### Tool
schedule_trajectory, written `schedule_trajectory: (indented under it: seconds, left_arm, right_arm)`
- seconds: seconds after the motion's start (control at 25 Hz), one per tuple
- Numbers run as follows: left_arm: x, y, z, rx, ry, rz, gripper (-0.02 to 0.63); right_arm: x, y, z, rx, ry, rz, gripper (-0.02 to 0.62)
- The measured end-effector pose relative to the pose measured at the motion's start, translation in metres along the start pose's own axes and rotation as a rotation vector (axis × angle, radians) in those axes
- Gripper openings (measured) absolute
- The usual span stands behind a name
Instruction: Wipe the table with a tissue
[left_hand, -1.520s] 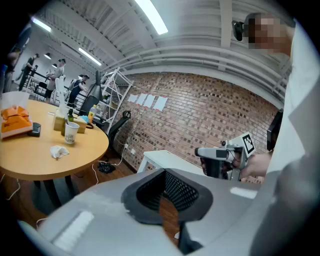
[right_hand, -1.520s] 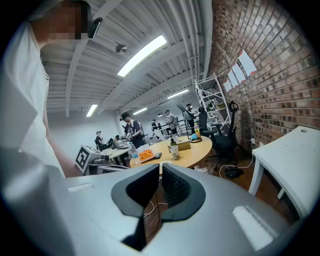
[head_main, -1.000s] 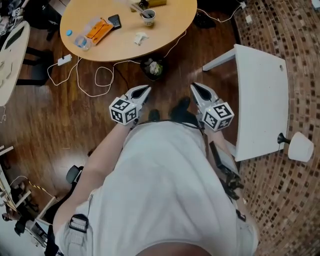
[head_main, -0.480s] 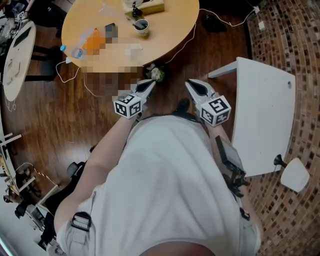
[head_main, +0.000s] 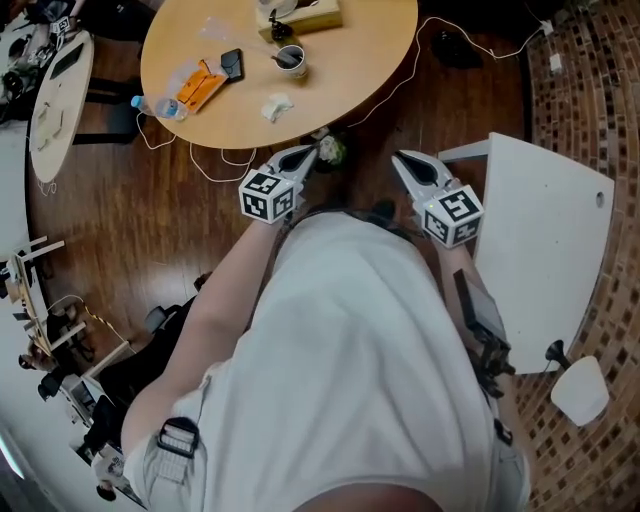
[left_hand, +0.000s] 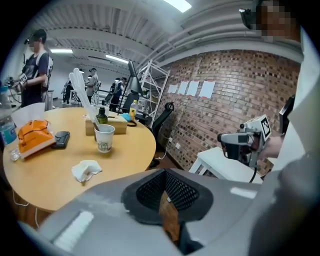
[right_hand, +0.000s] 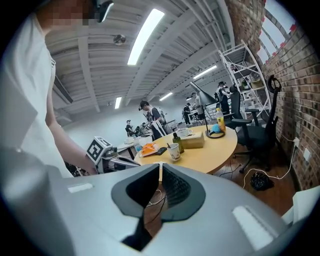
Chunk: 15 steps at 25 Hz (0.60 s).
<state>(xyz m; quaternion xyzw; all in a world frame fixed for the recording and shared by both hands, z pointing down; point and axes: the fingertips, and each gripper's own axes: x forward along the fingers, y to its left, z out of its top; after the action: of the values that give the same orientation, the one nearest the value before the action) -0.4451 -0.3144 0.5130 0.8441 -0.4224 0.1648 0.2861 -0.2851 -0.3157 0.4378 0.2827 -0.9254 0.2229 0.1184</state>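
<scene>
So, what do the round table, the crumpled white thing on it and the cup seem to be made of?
The round table: probably wood or laminate, smooth satin; even light-brown top with soft sheen.
The crumpled white thing: likely tissue paper, matte, soft folds.
The cup: seemingly paper, matte white with print.

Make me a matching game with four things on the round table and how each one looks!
Things:
1. tissue
2. paper cup
3. phone
4. packet

Looks:
A. orange
B. black, lying flat
C. white and crumpled
D. standing upright, open at the top

Pairs: 1-C, 2-D, 3-B, 4-A
</scene>
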Motion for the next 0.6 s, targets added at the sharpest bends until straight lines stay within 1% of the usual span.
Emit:
schedule_trajectory:
  seconds: [0.2, 0.28, 0.36, 0.4, 0.44, 0.6]
  left_arm:
    - [-0.004, 0.058, -0.005, 0.001, 0.068, 0.128, 0.005]
    - [-0.002, 0.086, -0.005, -0.008, 0.091, 0.171, 0.006]
    - [0.002, 0.116, -0.002, 0.005, 0.118, 0.211, 0.006]
    - [0.006, 0.128, 0.001, 0.027, 0.133, 0.225, 0.010]
    - [0.011, 0.139, 0.004, 0.057, 0.149, 0.234, 0.045]
    - [0.033, 0.173, 0.010, 0.198, 0.235, 0.247, 0.078]
  right_arm:
    - [0.019, -0.008, 0.005, 0.028, 0.003, 0.007, 0.023]
    - [0.027, -0.011, 0.008, 0.035, 0.007, -0.008, 0.024]
    - [0.035, -0.015, 0.013, 0.040, 0.011, -0.031, 0.023]
    - [0.038, -0.017, 0.015, 0.042, 0.013, -0.041, 0.023]
    - [0.041, -0.019, 0.017, 0.045, 0.016, -0.049, 0.023]
    - [0.049, -0.031, 0.024, 0.062, 0.026, -0.097, 0.024]
